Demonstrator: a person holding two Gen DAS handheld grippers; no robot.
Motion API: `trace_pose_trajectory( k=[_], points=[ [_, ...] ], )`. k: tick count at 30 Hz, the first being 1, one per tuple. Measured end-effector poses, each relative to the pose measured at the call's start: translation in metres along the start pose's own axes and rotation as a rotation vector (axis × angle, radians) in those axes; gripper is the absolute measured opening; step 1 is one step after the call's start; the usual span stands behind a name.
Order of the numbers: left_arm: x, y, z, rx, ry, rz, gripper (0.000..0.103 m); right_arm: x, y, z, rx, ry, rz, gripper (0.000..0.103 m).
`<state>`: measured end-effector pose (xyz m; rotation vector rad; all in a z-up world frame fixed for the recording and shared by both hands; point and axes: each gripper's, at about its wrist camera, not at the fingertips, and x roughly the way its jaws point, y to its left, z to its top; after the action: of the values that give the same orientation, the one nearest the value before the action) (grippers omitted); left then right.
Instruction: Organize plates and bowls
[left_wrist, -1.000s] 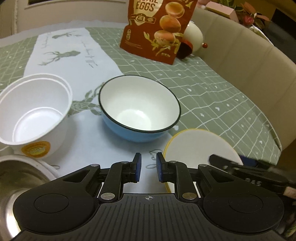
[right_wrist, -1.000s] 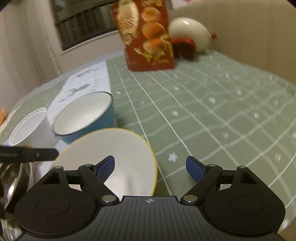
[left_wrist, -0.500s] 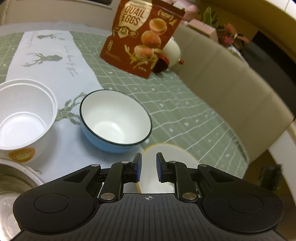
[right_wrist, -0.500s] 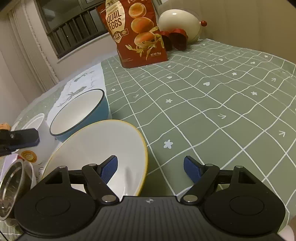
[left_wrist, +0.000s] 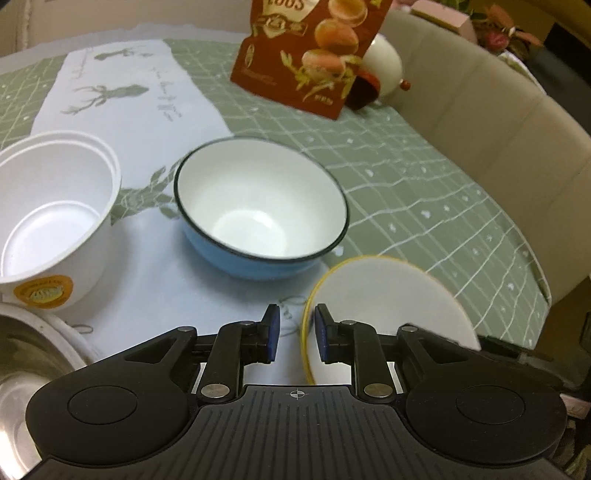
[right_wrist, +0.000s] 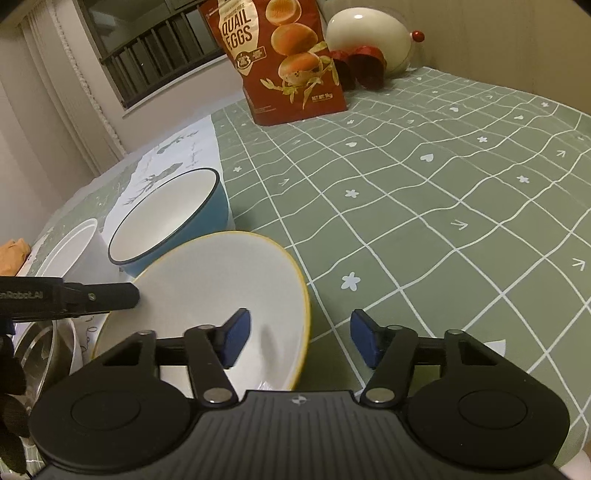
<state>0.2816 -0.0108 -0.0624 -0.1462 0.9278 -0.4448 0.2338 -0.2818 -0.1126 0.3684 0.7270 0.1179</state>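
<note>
Yellow-rimmed bowl (right_wrist: 207, 291) tilted, near tabletop (right_wrist: 424, 206) edge. Left gripper (left_wrist: 294, 334) jaws opening, straddling its rim; right gripper (right_wrist: 300, 341) closing, rim between, no contact. Blue bowl (left_wrist: 258, 206) just behind, white cup (left_wrist: 51, 221) left.

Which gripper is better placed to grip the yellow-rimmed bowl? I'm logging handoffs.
Right gripper: its closing jaws straddle the yellow-rimmed bowl at its rim, one pad inside. The left gripper, just opening, has that rim between its pads without pressing.

We're looking at a home dining corner: a green checked tablecloth (right_wrist: 424, 192) is covering the table, a quail-egg snack bag (right_wrist: 280, 59) is standing by an egg-shaped ornament (right_wrist: 369, 37), and a cushioned beige bench (left_wrist: 491, 122) is curving alongside.
</note>
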Motion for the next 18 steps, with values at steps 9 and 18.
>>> trace_pose_trajectory(
  k=[9,18],
  points=[
    [0.016,-0.008,-0.016,0.037,0.076,-0.092,0.035,0.011,0.017,-0.005,-0.023,0.034,0.066,0.058],
    [-0.004,-0.001,-0.03,-0.044,0.09,-0.116,0.034,0.001,0.021,-0.011,-0.018,0.07,0.13,0.058]
  ],
)
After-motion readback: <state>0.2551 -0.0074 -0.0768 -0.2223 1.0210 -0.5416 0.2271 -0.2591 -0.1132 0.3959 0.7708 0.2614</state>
